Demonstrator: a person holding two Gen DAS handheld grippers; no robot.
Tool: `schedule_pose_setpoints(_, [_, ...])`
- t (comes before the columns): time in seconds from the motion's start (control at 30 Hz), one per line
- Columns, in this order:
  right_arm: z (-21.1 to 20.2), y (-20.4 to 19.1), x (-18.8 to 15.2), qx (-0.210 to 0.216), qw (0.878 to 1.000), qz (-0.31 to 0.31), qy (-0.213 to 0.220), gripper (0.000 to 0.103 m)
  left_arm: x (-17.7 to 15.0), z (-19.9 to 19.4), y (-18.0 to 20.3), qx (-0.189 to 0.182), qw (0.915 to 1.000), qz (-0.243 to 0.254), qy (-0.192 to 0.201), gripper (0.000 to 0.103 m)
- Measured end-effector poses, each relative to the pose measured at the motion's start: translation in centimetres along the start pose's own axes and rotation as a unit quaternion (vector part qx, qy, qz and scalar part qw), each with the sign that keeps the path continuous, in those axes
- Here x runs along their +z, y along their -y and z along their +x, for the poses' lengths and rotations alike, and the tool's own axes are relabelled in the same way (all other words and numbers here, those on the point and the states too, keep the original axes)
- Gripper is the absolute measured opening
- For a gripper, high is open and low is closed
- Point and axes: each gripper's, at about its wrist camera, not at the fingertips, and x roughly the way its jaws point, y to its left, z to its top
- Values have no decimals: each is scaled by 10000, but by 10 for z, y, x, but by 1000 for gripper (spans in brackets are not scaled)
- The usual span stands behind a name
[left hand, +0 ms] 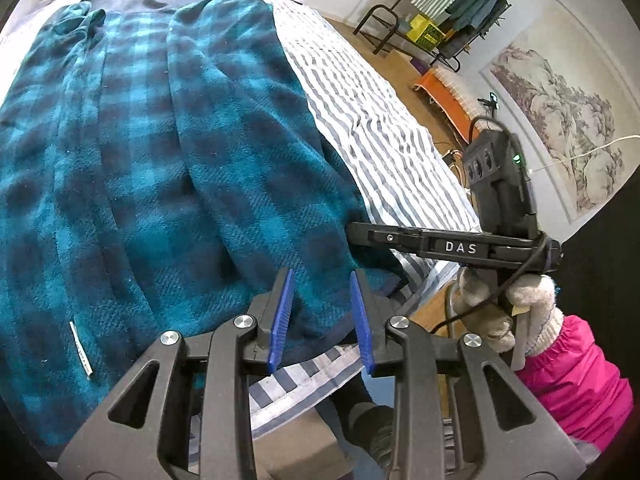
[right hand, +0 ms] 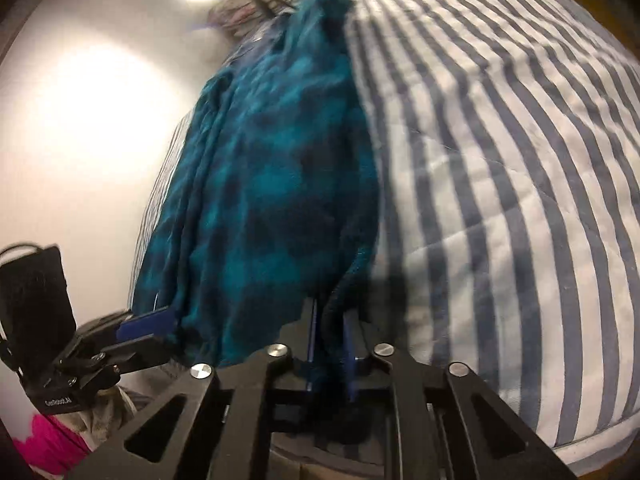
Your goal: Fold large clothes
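Observation:
A large teal and dark plaid garment (left hand: 160,152) lies spread on the striped bed, folded lengthwise with a sleeve laid over it. My left gripper (left hand: 322,316) is open, its blue pads just above the garment's near hem, holding nothing. My right gripper (left hand: 360,236) reaches in from the right at the garment's near right edge. In the right wrist view my right gripper (right hand: 330,344) is shut on the garment's dark hem (right hand: 334,320), and the garment (right hand: 272,184) stretches away across the bed. The left gripper (right hand: 148,328) shows at the lower left by the cloth's edge.
The blue and white striped bedspread (left hand: 372,112) covers the bed; its near edge (left hand: 304,380) is just below my left gripper. A clothes rack (left hand: 448,12) and an orange bench (left hand: 444,92) stand on the wooden floor to the right. A white tag (left hand: 80,348) lies on the garment.

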Motion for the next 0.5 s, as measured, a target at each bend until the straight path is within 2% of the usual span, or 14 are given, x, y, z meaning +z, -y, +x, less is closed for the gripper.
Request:
schedule_pose_setpoints(0.07, [-3,-3,2,-2,10000,-36,28,13,2,4,2,14,10000,6,3,32])
schedule_pose_setpoints(0.1, [-5,-3,3,-120,9999,-37,43,23,3,5,4,16,10000,-2,25,32])
schedule_pose_setpoints(0.13, [-5,-2,5,-208,9998,-23,62,50,4,6,6,9,10000,-11,34,32])
schedule_pose_setpoints(0.17, [-6,1,6,-309,9995,38,100,61,5,6,7,3,10000,-24,37,32])
schedule_pose_setpoints(0.2, [-5,5,8,-345,9992,146,147,65,7,6,7,-8,10000,-56,52,32])
schedule_pose_setpoints(0.23, [-6,8,7,-291,9993,190,135,44,7,6,6,-1,10000,-75,58,32])
schedule_pose_setpoints(0.27, [-2,11,8,-167,9995,280,25,30,8,5,4,14,9999,-97,67,32])
schedule_pose_setpoints(0.3, [-2,14,7,-64,9994,343,-25,17,8,2,0,33,9998,-167,103,32])
schedule_pose_setpoints(0.33, [-1,14,8,-6,9993,379,-16,10,9,-1,-5,44,9996,-247,127,32])
schedule_pose_setpoints(0.4, [-2,4,8,-93,9996,260,10,5,12,-12,-20,52,9986,-476,213,32])
schedule_pose_setpoints(0.5, [-11,-19,11,-349,9993,44,144,4,18,-40,-41,39,9949,-878,495,32])
